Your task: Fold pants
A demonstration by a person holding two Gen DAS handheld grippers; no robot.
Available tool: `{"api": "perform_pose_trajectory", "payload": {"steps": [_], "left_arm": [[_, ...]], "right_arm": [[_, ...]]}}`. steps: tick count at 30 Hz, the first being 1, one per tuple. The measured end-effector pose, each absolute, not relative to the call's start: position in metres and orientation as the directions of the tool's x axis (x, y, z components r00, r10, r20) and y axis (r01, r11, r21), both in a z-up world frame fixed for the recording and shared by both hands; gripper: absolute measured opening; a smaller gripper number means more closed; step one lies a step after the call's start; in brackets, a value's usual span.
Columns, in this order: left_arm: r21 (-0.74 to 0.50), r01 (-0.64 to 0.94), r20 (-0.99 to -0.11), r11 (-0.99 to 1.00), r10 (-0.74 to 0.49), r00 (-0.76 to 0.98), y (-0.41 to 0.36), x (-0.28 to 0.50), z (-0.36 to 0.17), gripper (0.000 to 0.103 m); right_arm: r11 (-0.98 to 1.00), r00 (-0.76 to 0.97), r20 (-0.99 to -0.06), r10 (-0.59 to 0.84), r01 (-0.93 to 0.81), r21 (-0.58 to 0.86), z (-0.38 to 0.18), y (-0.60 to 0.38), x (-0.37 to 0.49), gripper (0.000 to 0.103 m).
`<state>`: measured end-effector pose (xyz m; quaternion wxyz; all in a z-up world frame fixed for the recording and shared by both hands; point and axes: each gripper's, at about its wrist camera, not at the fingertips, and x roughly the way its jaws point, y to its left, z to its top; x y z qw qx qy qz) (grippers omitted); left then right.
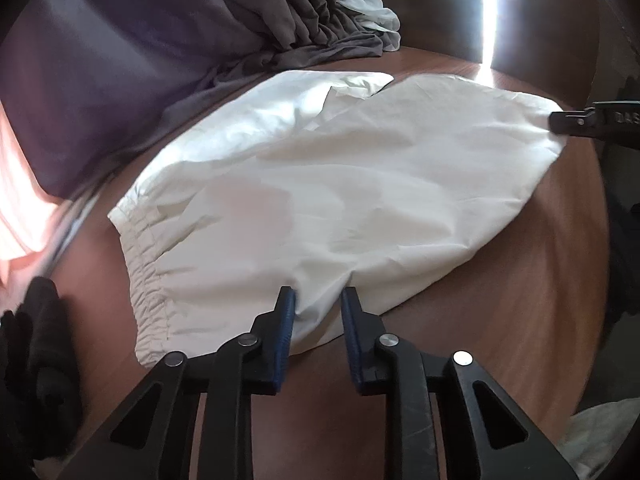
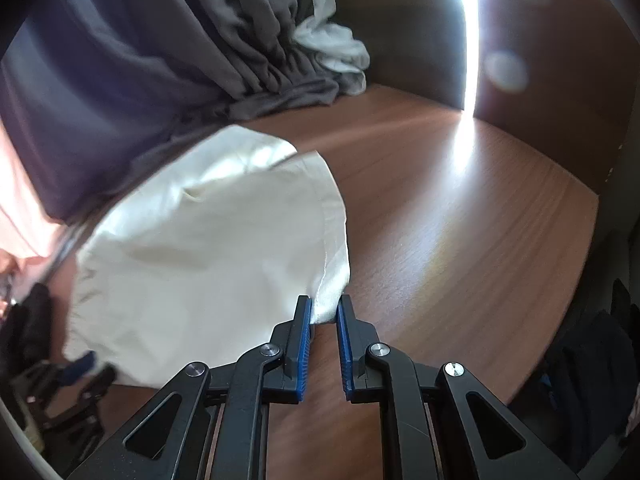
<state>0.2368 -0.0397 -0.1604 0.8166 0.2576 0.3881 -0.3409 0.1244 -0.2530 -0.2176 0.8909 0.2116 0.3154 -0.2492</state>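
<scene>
White pants (image 1: 320, 184) lie spread on a brown wooden table (image 1: 520, 280), with the gathered elastic waistband (image 1: 148, 276) at the near left. My left gripper (image 1: 318, 300) has its blue-padded jaws open around a fold of the pants' near edge. My right gripper (image 2: 324, 308) has a hemmed corner of the pants (image 2: 200, 260) between its narrowly parted pads, and the fabric rises to them. The right gripper also shows in the left wrist view (image 1: 560, 122) at the pants' far right corner. The left gripper shows blurred in the right wrist view (image 2: 80, 364).
A grey curtain (image 1: 160, 40) hangs at the back left and pools on the table. A white cloth (image 1: 372, 12) lies bunched beside it. A bright strip of light (image 1: 490, 12) falls at the back. A black glove (image 1: 36, 340) lies at the near left edge.
</scene>
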Motion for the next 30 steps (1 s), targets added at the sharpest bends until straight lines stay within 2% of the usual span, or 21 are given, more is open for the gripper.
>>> {"api": "perform_pose_trajectory", "payload": {"steps": [6,12,19,21,24,25,27,29,30], "left_arm": [[0.122,0.764,-0.827,0.634,-0.360,0.431,-0.033,0.230,-0.157,0.025],[0.078,0.763,-0.855,0.641,-0.350,0.381,-0.033,0.228,-0.168,0.025],[0.063,0.761,-0.860,0.645,-0.351,0.369,-0.031,0.225,-0.171,0.025],[0.051,0.754,-0.858,0.655,-0.357,0.369,-0.029,0.224,-0.168,0.031],[0.032,0.724,-0.841,0.689,-0.374,0.392,-0.023,0.224,-0.158,0.048],[0.031,0.712,-0.834,0.701,-0.375,0.406,-0.021,0.224,-0.155,0.051],[0.019,0.696,-0.823,0.718,-0.384,0.419,-0.017,0.222,-0.148,0.052],[0.004,0.679,-0.814,0.735,-0.392,0.429,-0.012,0.221,-0.142,0.055],[0.000,0.671,-0.810,0.741,-0.394,0.435,-0.010,0.221,-0.139,0.056]], "right_arm": [[0.800,0.640,-0.695,-0.329,0.579,0.155,-0.189,-0.225,0.108,0.014],[0.761,0.550,-0.774,-0.312,0.633,0.143,-0.209,-0.236,0.102,0.014],[0.750,0.487,-0.818,-0.307,0.653,0.108,-0.229,-0.240,0.105,0.014],[0.750,0.482,-0.817,-0.316,0.654,0.096,-0.230,-0.239,0.106,0.014],[0.746,0.472,-0.819,-0.327,0.661,0.084,-0.230,-0.240,0.107,0.014],[0.743,0.471,-0.819,-0.327,0.663,0.085,-0.230,-0.240,0.106,0.014],[0.734,0.466,-0.820,-0.333,0.674,0.085,-0.228,-0.240,0.105,0.018],[0.722,0.450,-0.815,-0.364,0.689,0.057,-0.221,-0.237,0.104,0.044],[0.717,0.450,-0.808,-0.380,0.695,0.050,-0.217,-0.236,0.102,0.050]]}}
